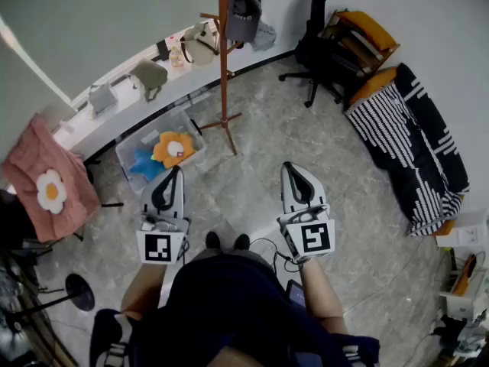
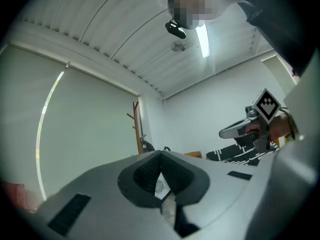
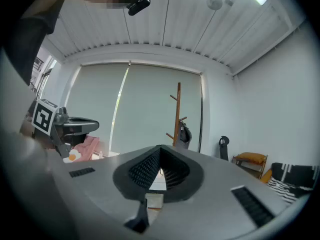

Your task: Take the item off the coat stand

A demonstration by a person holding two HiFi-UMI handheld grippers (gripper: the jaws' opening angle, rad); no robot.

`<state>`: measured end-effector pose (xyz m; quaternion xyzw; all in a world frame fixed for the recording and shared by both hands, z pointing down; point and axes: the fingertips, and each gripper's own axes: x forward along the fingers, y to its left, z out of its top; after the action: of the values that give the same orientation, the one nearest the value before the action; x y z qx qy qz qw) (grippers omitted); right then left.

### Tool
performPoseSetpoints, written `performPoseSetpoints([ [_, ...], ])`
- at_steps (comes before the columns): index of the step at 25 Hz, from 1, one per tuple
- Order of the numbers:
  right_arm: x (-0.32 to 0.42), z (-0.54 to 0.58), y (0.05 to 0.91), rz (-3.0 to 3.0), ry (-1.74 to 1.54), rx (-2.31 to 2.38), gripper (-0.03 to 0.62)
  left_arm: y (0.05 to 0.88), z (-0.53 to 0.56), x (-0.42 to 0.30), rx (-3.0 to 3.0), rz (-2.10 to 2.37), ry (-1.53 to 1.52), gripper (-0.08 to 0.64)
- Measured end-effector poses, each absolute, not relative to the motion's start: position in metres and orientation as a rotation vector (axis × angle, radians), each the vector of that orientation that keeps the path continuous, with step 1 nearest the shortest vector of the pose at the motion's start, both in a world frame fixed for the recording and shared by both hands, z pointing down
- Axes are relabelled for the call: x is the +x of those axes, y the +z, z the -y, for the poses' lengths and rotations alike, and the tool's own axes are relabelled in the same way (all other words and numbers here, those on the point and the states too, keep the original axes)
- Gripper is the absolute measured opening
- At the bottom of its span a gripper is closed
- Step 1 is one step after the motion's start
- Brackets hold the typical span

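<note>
clear plastic bin (image 1: 153,122) stood on floor | pink flower blanket (image 1: 30,170) left of bin | black office chair (image 1: 319,48), striped mattress (image 1: 416,144) right of bin

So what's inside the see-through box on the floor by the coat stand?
In the box you can see an orange flower-shaped thing with a white middle, and a blue thing beside it. Anything lying underneath those two is covered, so I can't tell.

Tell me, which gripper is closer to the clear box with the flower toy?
Left. The left gripper sits right beside the box, at its near edge. The right gripper is farther off to the box's right.
</note>
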<state>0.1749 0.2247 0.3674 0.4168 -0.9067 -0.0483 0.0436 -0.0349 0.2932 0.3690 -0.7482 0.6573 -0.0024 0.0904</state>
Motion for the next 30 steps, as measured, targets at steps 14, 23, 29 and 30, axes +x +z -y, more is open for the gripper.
performPoseSetpoints([
  [14,0.175,-0.219,0.372,2.755,-0.155,1.273,0.018,0.369,-0.287,-0.033,-2.217,-1.933,-0.004,0.025],
  [23,0.171,-0.215,0.372,2.765,-0.212,1.255,0.02,0.372,-0.283,-0.036,-2.231,-1.942,-0.01,0.024],
  [29,0.172,-0.212,0.371,2.77,-0.239,1.266,0.02,0.374,-0.28,-0.035,-2.241,-1.945,-0.018,0.023],
  [30,0.172,-0.211,0.371,2.77,-0.245,1.264,0.02,0.374,-0.279,-0.035,-2.241,-1.946,-0.017,0.023],
])
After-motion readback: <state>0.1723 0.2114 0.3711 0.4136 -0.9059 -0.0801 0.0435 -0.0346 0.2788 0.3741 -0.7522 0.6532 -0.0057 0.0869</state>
